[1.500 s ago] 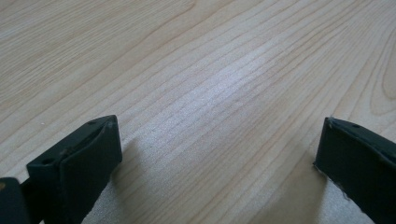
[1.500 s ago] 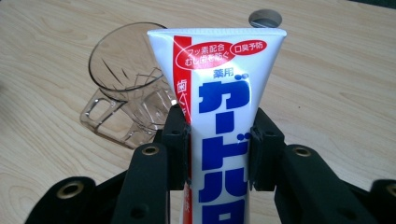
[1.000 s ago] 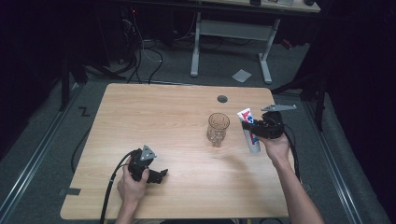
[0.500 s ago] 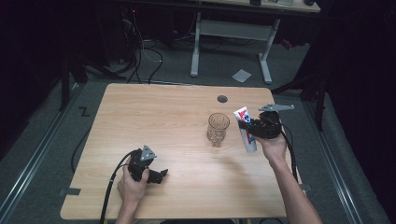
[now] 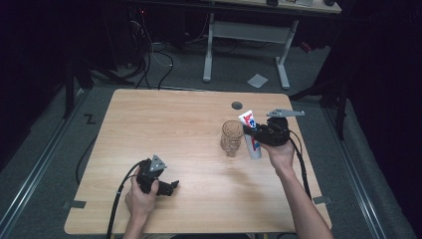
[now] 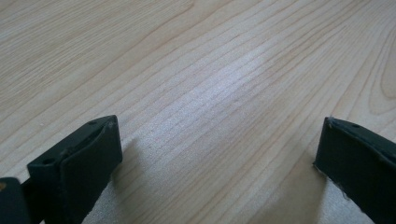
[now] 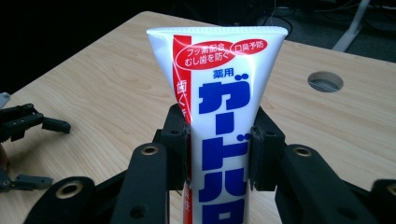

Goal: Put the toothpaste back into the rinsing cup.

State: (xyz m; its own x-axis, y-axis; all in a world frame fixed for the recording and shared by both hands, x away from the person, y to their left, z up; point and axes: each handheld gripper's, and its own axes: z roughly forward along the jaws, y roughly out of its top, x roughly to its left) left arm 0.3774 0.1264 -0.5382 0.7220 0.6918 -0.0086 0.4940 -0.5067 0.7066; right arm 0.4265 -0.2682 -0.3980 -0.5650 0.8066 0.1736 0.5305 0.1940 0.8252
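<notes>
From the high view we see the right gripper (image 5: 255,132) holding a white toothpaste tube with red and blue print (image 5: 251,137) upright just beside a clear glass tumbler (image 5: 231,137) on the light wooden counter (image 5: 164,124), the left gripper (image 5: 171,187) low near the front edge. In the left gripper view we see its fingers (image 6: 88,163) spread apart over bare wood. In the right gripper view its fingers (image 7: 176,140) are clamped on the tube's sides.

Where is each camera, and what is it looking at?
High view: above the table, looking down; both forearms, left gripper, right gripper, glass.
Left gripper view: on the left gripper, facing bare wood.
Right gripper view: on the right gripper, facing the toothpaste tube.
Shared: tube, high and right views.
</notes>
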